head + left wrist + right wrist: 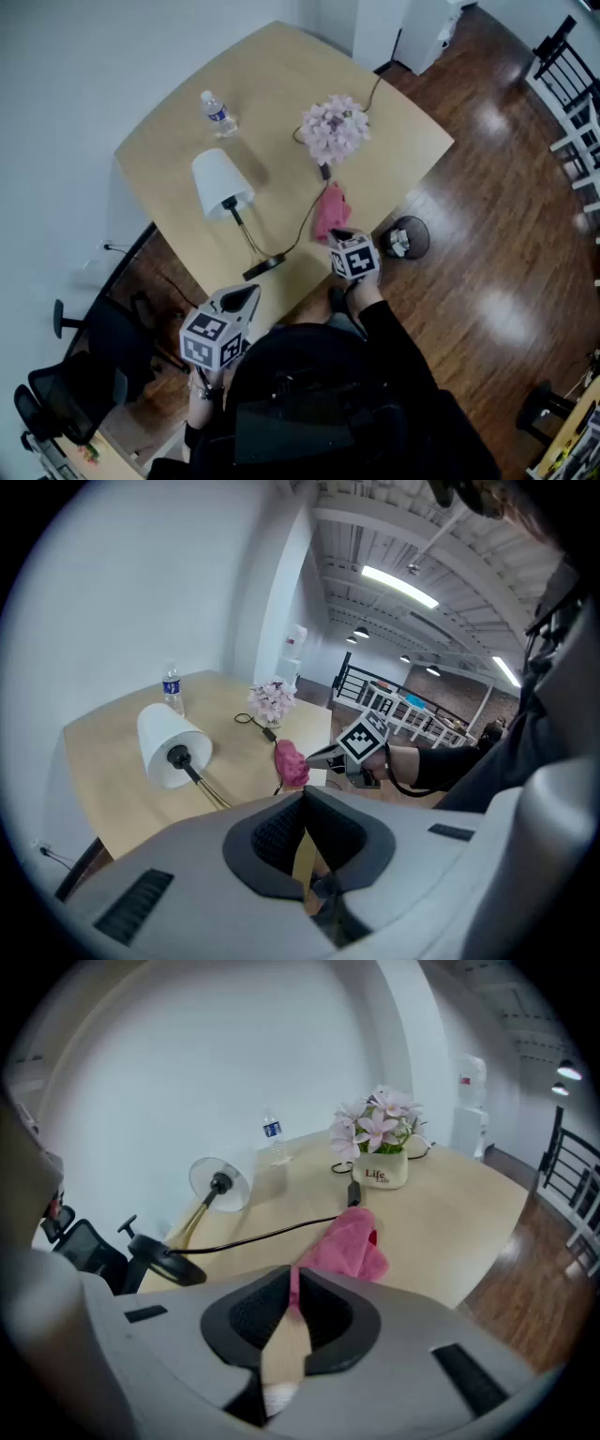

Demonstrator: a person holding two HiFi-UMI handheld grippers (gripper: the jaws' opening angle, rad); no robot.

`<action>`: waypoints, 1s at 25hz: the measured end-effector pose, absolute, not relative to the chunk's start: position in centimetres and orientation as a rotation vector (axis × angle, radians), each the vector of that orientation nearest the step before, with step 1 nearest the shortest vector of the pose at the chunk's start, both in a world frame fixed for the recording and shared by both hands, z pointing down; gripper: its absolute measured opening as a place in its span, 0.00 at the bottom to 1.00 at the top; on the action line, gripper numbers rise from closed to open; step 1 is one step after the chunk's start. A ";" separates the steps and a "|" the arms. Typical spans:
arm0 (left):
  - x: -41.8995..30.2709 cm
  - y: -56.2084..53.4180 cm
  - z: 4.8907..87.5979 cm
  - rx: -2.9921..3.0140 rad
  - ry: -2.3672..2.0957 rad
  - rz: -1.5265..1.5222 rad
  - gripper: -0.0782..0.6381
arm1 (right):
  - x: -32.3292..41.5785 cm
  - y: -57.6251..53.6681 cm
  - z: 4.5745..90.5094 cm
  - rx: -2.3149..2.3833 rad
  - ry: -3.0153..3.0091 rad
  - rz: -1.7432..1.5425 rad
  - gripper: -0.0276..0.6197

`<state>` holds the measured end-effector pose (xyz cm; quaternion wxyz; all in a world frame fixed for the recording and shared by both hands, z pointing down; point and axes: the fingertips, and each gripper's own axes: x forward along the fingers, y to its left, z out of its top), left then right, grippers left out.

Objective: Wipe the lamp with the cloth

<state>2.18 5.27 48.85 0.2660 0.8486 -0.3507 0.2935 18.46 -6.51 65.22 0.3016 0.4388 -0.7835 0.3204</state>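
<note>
Light wooden desk [281, 84], rounded corners, carries the lamp [225, 187] — white conical shade, thin stem, flat black base — towards its near edge. Pink flowers [334, 127] in a white mug stand behind the crumpled pink cloth [330, 211], which lies right of the lamp beside the black cable [298, 234]. A clear plastic bottle [218, 113] stands at the rear. Right tongs [336, 234] clamp the cloth's near edge; left tongs [247, 294] closed, empty, near the lamp base.

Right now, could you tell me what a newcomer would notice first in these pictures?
The pink cloth stands out, pinched in the right gripper at the table's near edge. To its left stands the white-shaded lamp, and pink flowers sit farther back.
</note>
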 end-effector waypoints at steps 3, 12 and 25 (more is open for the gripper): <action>1.4 4.9 49.0 2.259 -0.991 0.781 0.12 | 19.2 -9.3 66.3 1.215 -2.057 0.881 0.29; -1.1 4.7 49.7 2.159 -1.115 0.733 0.12 | 20.5 -12.3 70.0 1.283 -1.955 0.941 0.61; -2.8 5.4 50.4 2.065 -1.213 0.729 0.12 | 21.3 -14.9 72.7 1.294 -1.807 0.774 0.64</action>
